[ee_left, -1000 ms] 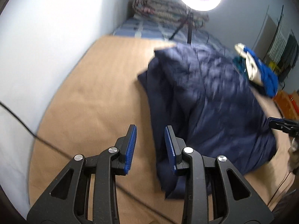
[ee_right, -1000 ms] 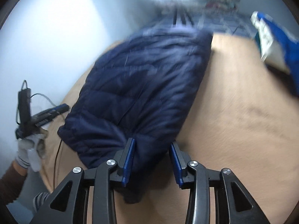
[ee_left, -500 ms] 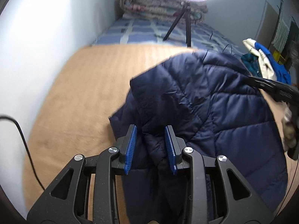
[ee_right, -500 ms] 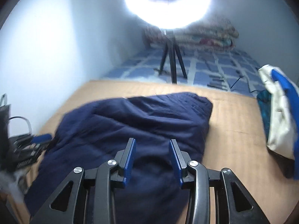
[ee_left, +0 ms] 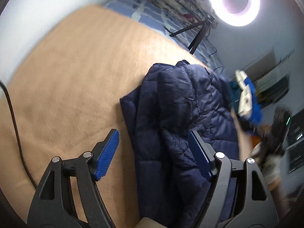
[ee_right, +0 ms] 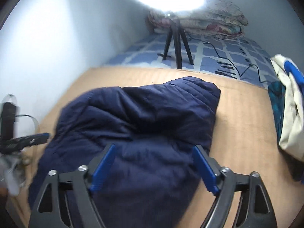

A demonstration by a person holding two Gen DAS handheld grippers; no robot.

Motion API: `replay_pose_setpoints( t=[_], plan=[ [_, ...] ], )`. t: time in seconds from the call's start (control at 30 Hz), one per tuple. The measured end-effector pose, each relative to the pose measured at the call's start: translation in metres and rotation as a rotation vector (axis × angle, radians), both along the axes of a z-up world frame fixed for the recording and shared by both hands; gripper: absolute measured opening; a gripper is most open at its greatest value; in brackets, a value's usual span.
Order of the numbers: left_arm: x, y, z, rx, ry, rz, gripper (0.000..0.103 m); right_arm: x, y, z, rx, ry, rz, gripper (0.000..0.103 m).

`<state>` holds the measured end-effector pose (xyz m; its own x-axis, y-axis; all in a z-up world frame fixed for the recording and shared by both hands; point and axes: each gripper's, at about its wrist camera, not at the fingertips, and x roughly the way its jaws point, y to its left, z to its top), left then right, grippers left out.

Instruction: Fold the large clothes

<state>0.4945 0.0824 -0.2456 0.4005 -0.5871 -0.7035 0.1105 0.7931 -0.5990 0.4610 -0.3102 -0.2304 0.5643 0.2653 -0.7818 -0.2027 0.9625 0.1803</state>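
left gripper (ee_left: 153, 152) and right gripper (ee_right: 153, 168) both spread wide, gripping nothing. the quilted navy puffer jacket (ee_right: 136, 125) lies bunched and folded over on the tan blanket (ee_left: 72, 76). no readable labels.

The right claw (ee_left: 273, 142) is blurred; the jacket (ee_right: 133, 133) runs past the bottom edge.

The navy jacket (ee_right: 144, 117) is quilted, puffy cloth with a faint sheen. Under it, the tan blanket (ee_left: 72, 79) looks matt and softly napped. Each hand-held gripper (ee_left: 153, 152) (ee_right: 152, 163) is matt black plastic with ribbed blue pads (ee_left: 107, 152) and shiny metal bolts.
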Motion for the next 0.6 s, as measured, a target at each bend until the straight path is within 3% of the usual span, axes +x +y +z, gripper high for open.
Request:
replay_pose_setpoints(
  t=[0.1,0.3,0.47,0.6],
  plan=[
    [0.007,0.018,-0.014,-0.151,0.088,0.013,0.077,-0.019,-0.026,-0.002,0.110,0.033,0.003,0.098],
    [0.020,0.029,-0.035,-0.299,0.186,0.029,0.078,-0.047,-0.063,-0.026,0.328,0.118,-0.025,0.098],
    [0.025,0.026,-0.036,-0.334,0.199,0.004,0.078,-0.052,-0.064,-0.053,0.440,0.196,-0.014,0.098],
    [0.029,0.013,-0.033,-0.298,0.192,-0.040,0.078,-0.049,-0.058,-0.073,0.518,0.236,-0.006,0.098]
  ],
)
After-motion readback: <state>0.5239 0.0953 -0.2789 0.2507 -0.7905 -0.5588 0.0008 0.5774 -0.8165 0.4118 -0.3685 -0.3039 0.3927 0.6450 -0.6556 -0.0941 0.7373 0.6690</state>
